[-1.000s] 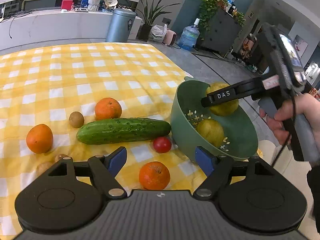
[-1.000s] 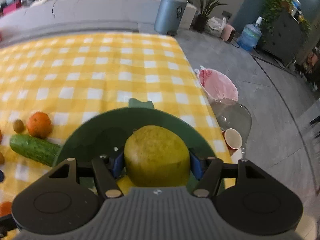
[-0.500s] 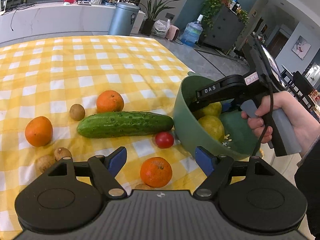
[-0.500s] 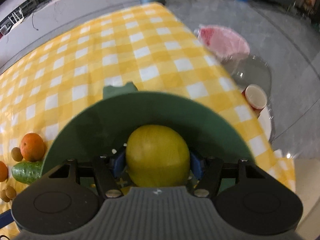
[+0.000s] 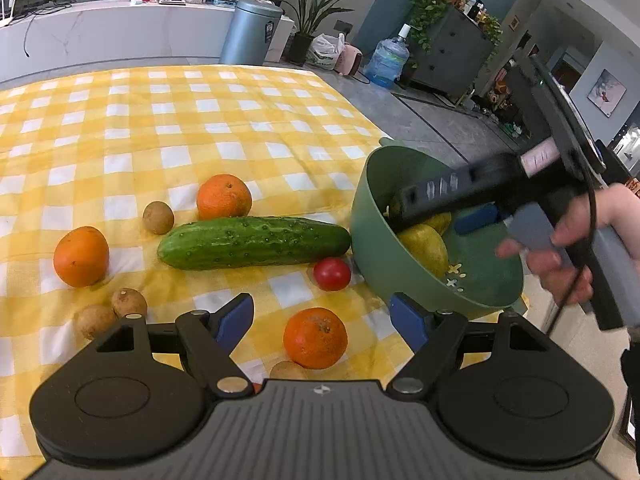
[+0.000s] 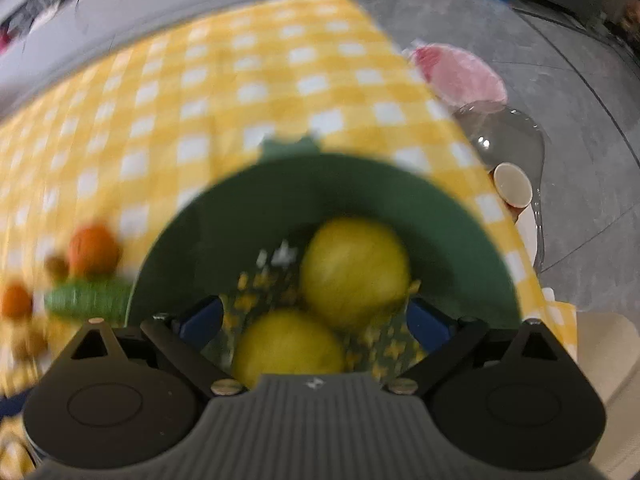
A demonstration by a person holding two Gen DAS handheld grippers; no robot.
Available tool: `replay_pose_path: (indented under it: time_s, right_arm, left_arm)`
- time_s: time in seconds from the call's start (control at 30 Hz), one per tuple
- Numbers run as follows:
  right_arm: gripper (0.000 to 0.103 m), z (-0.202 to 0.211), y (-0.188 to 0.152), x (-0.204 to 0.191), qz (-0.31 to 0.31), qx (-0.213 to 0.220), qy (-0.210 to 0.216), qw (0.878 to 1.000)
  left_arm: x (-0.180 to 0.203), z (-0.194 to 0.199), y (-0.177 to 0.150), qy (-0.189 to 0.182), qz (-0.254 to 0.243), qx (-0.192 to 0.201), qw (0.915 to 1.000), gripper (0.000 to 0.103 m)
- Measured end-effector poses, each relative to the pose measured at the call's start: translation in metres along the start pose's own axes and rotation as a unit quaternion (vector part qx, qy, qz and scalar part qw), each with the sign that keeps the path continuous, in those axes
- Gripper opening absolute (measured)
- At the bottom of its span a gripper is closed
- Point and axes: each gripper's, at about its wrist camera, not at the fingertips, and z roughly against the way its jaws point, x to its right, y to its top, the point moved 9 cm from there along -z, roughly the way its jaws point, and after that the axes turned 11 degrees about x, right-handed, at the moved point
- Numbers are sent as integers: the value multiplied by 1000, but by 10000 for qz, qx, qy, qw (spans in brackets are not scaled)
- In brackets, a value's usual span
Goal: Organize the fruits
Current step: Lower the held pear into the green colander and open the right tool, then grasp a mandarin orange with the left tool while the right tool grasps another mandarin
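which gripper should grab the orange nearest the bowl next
Left. The left gripper hangs open right over that orange, while the right gripper, jaws opening, is down inside the green bowl over two yellow fruits.

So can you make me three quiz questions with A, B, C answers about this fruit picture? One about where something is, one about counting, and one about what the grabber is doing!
1. Where is the little red tomato?
A. inside the bowl
B. on the cloth between the cucumber and the bowl
C. on the floor

2. How many yellow fruits lie in the green bowl?
A. none
B. two
C. five

3. What is between the left gripper's open fingers?
A. a cucumber it is squeezing
B. nothing gripped, an orange lies on the cloth below
C. the bowl's rim

Answers:
1 B: the tomato sits on the checked cloth just past the cucumber end, beside the bowl.
2 B: two yellow fruits show under the right gripper, whose jaws are opening.
3 B: the left gripper pads stand apart from the orange.
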Motion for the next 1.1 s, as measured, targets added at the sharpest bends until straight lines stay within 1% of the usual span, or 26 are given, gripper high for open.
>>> replay_pose_path:
  time_s: [0.03,0.07,0.1,0.13,0.23,0.27,0.4,0.47,0.5,0.57,0.63,0.7,0.77,0.9,1.0,1.1]
  right_arm:
    - [87,1,-7,-4,220,-113,-84,9997]
    - [87,3,-12,-6,435,-111,-167,9989]
    - [87,6,-16,-7,567,-47,-132,9983]
    - [86,9,-21,-6,604,-78,-71,9981]
    - [80,16,-30,4,346,-259,204,9989]
    - [80,18,-30,8,277,-269,249,9989]
    - [79,30,-32,28,48,-251,154,9996]
    - [79,31,-35,32,23,-293,141,9995]
    - [79,32,-37,34,85,-329,110,9994]
    - [74,34,-42,35,273,-384,0,9989]
    - [72,36,-43,35,374,-337,-87,9987]
    - [73,43,-40,35,181,-234,25,9996]
    - [73,54,-34,30,-49,-28,263,9996]
    - [73,81,-21,12,-300,433,500,9974]
    - [69,102,-11,-14,-383,798,811,9928]
    - [62,117,-7,-43,-375,996,1059,9887]
  left_arm:
    - [0,0,0,8,0,-2,10000,91]
    - [0,1,-1,15,-9,-7,10000,91]
    - [0,2,-1,16,-24,-12,10000,91]
    - [1,2,-1,13,-35,-11,10000,91]
    - [1,1,-1,5,-53,-38,10000,91]
    - [1,0,-1,13,-57,-49,10000,91]
    - [1,-1,-2,18,-66,-78,9999,91]
    - [1,-1,-2,5,-56,-71,10000,91]
    - [2,-1,-3,1,-61,-78,10000,91]
    - [2,-2,-3,11,-85,-100,9999,91]
    - [2,-2,-4,24,-94,-99,9999,91]
    - [2,-1,-3,25,-81,-80,9999,91]
    - [1,1,-2,41,-76,-74,9999,91]
    - [-2,12,-1,85,-153,-113,9998,91]
    - [-10,26,4,241,-108,-38,9996,91]
    - [-20,42,9,408,-68,42,9991,91]
